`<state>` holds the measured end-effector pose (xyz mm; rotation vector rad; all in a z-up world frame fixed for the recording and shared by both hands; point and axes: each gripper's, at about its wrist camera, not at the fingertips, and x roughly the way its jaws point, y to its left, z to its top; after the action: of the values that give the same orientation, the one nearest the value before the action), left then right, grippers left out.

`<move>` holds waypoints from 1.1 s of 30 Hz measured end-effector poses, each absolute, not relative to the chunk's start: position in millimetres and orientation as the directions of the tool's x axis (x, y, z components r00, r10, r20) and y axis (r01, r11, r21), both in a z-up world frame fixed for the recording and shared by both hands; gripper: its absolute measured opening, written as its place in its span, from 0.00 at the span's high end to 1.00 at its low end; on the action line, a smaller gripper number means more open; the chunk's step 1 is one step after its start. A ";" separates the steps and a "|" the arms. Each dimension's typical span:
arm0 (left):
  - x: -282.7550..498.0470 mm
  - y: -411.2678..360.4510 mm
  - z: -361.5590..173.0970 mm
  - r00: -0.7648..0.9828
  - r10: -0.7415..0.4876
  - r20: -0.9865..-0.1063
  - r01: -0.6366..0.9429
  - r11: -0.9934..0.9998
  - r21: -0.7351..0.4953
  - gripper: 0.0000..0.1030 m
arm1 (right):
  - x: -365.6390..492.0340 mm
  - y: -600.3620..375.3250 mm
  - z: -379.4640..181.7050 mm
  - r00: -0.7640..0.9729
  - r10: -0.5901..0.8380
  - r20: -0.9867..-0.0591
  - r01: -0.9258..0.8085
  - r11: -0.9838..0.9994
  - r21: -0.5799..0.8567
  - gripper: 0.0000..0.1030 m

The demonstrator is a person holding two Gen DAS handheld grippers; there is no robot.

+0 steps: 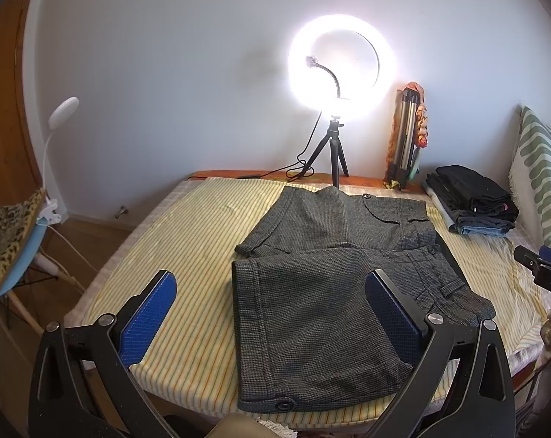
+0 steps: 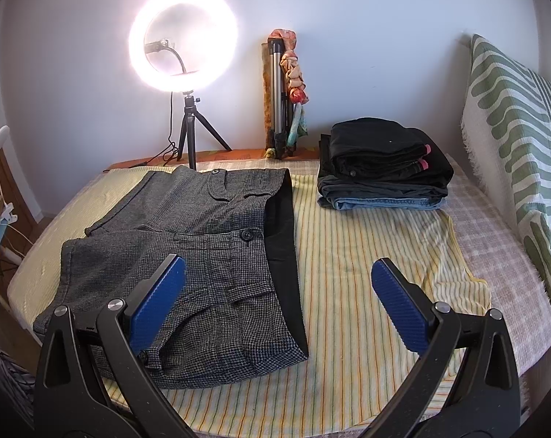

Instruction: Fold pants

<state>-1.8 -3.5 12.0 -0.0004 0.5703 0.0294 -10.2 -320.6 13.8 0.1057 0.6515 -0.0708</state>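
Grey checked shorts (image 1: pixel 334 273) lie flat on the striped yellow cloth (image 1: pixel 188 241), legs to the left, waistband with black lining to the right. They also show in the right wrist view (image 2: pixel 202 255). My left gripper (image 1: pixel 272 303) is open and empty, held above the near leg's hem. My right gripper (image 2: pixel 279 292) is open and empty, above the waistband's near corner. The right gripper's body shows at the right edge of the left wrist view (image 1: pixel 542 270).
A stack of folded dark pants and jeans (image 2: pixel 381 168) sits at the back right. A lit ring light on a tripod (image 2: pixel 184 40) and a folded tripod (image 2: pixel 279 98) stand by the wall. A green-patterned pillow (image 2: pixel 512 138) is right; a blue chair (image 1: pixel 5 255) left.
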 end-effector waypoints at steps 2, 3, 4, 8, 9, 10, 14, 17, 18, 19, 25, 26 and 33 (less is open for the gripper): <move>-2.1 -3.0 11.7 0.841 0.027 -0.541 -0.028 1.000 0.007 0.00 | -10.1 -322.3 13.8 0.794 -0.032 -0.607 0.098 0.992 0.075 0.00; -2.3 -3.4 12.0 0.841 0.026 -0.541 -0.027 1.000 0.006 0.00 | -10.3 -320.8 13.7 0.794 -0.033 -0.607 0.097 0.993 0.073 0.00; -2.8 -3.6 12.4 0.841 0.025 -0.540 -0.027 1.000 0.006 0.00 | -10.1 -320.9 13.5 0.794 -0.033 -0.608 0.098 0.993 0.073 0.00; -2.9 -4.4 13.0 0.841 0.027 -0.540 -0.027 1.000 0.008 0.00 | -9.9 -321.7 13.7 0.793 -0.033 -0.608 0.099 0.992 0.076 0.00; -2.7 -4.0 13.3 0.841 0.025 -0.541 -0.026 1.000 0.005 0.00 | -10.0 -321.8 13.6 0.793 -0.032 -0.608 0.098 0.992 0.077 0.00; -2.5 -4.0 13.7 0.841 0.024 -0.541 -0.026 1.000 0.004 0.00 | -10.1 -321.3 13.6 0.793 -0.031 -0.608 0.098 0.992 0.077 0.00; -2.7 -2.4 12.0 0.840 0.026 -0.541 -0.028 1.000 0.005 0.00 | -10.0 -321.8 13.4 0.793 -0.031 -0.608 0.097 0.992 0.076 0.00; -2.2 -0.8 11.2 0.839 0.025 -0.543 -0.028 1.000 0.003 0.00 | -9.9 -321.9 13.4 0.793 -0.032 -0.608 0.098 0.992 0.075 0.00; -2.2 -0.7 11.2 0.839 0.024 -0.543 -0.027 1.000 0.004 0.00 | -9.9 -322.0 13.4 0.793 -0.032 -0.608 0.098 0.992 0.076 0.00; -2.1 -0.7 11.2 0.839 0.024 -0.543 -0.026 1.000 0.004 0.00 | -10.1 -321.7 13.3 0.793 -0.031 -0.609 0.098 0.992 0.077 0.00; -1.0 -0.1 10.3 0.836 0.020 -0.548 -0.026 1.000 -0.003 0.00 | -9.1 -322.1 13.6 0.791 -0.031 -0.611 0.096 0.993 0.074 0.00; -0.9 0.3 9.9 0.836 0.018 -0.549 -0.026 1.000 -0.005 0.00 | -9.1 -321.0 12.9 0.790 -0.034 -0.612 0.097 0.993 0.071 0.00; 0.1 5.2 6.9 0.833 0.015 -0.553 -0.023 1.000 -0.008 0.00 | -9.5 -319.3 9.8 0.788 -0.033 -0.615 0.097 0.993 0.071 0.00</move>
<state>0.1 5.2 6.9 -0.0149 0.5862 0.0203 -9.5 -319.3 9.8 0.1009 0.6595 -0.0699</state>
